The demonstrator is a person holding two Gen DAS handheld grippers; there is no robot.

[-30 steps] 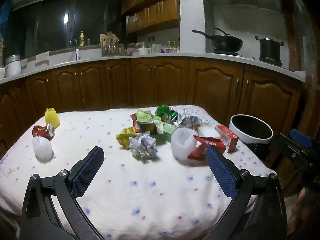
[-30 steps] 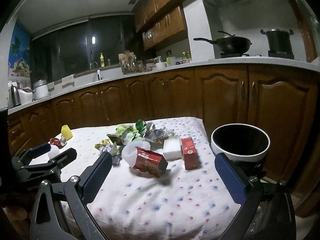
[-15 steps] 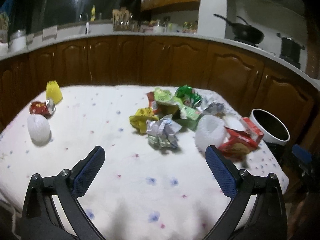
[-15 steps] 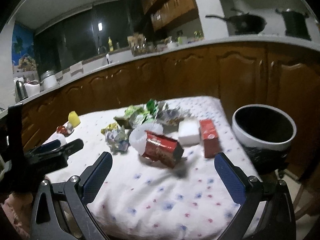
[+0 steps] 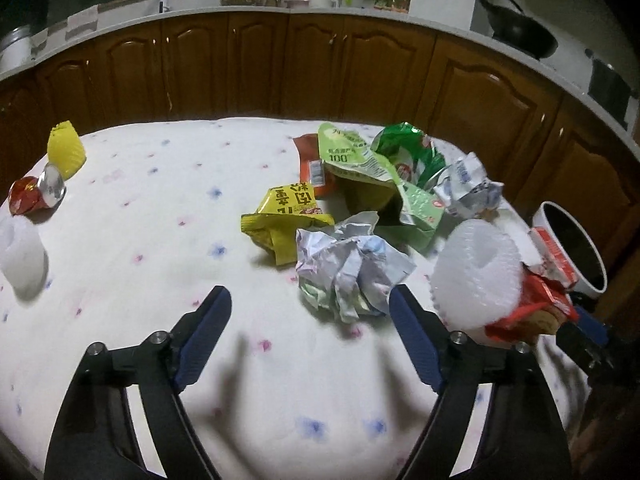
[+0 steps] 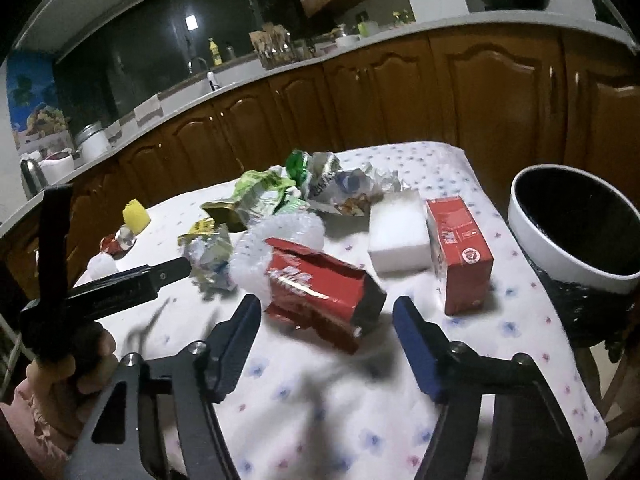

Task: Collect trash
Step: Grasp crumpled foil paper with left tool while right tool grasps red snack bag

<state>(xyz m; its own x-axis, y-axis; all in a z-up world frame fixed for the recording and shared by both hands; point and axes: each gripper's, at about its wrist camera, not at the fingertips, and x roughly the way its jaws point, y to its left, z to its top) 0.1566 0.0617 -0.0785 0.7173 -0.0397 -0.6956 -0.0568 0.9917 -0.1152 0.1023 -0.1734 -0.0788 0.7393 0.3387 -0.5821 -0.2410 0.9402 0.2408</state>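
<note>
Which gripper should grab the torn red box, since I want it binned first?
Right. The right gripper is open, with the torn red box just ahead between its fingers, and the bin is on its side. The left gripper faces the crumpled paper.

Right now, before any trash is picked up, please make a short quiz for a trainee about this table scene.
1. True or false: the left tool is shut on the crumpled paper ball.
2. Which item lies nearest in front of the right tool? A) yellow foam cup B) torn red carton C) white foam block
3. Fill in: the bin with a white rim stands beside the table, on the ____ side in the right wrist view.

Key:
1. False; it is open, and the ball lies just ahead of its tips.
2. B
3. right
</note>
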